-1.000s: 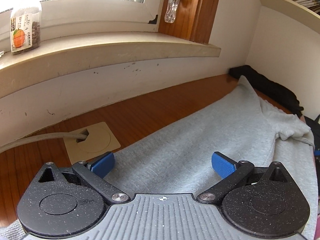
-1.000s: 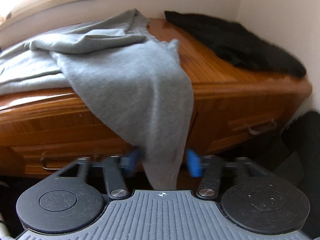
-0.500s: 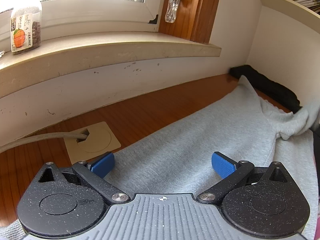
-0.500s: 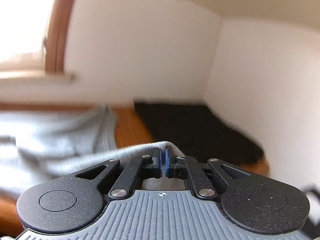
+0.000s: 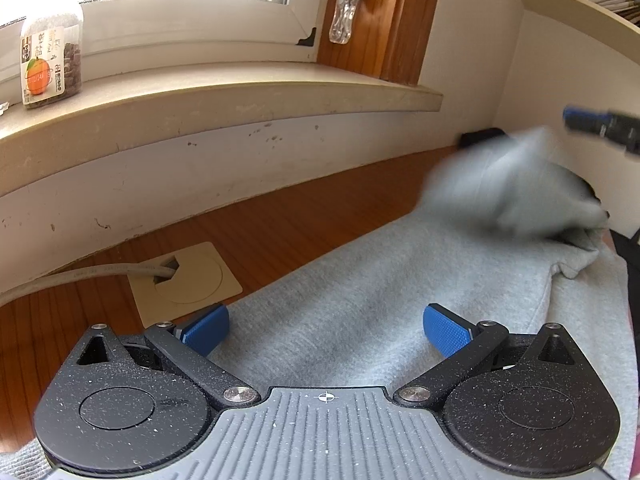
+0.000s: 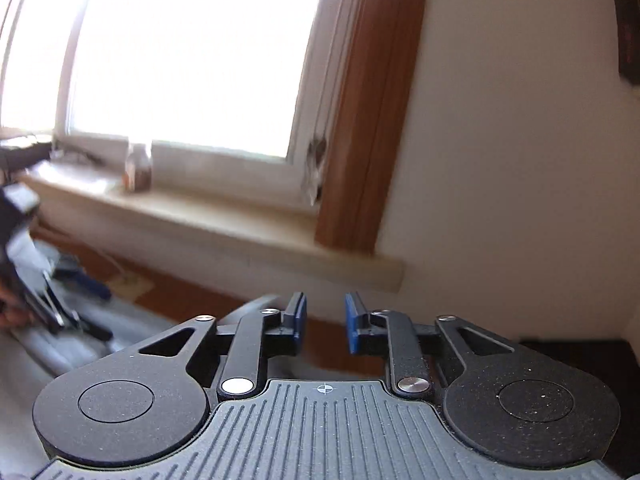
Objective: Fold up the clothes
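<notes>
A light grey sweatshirt (image 5: 360,304) of soft fleecy knit lies spread on the reddish wooden desk (image 5: 280,224), below the window sill (image 5: 224,96) where a labelled jar (image 5: 50,60) stands at the far left. A beige cable grommet plate (image 5: 188,276) sits in the desk just beside the garment's near edge. The left gripper (image 5: 326,330) rests low over the cloth, its 2 blue pads spread wide apart with flat fabric lying between them, not pinched. Further right, 1 part of the sweatshirt is lifted and blurred, bunched above the flat body near a black garment (image 5: 480,138) in the corner. The right gripper (image 6: 323,322) has just been opening; its jaws stand slightly apart with nothing between them.
</notes>
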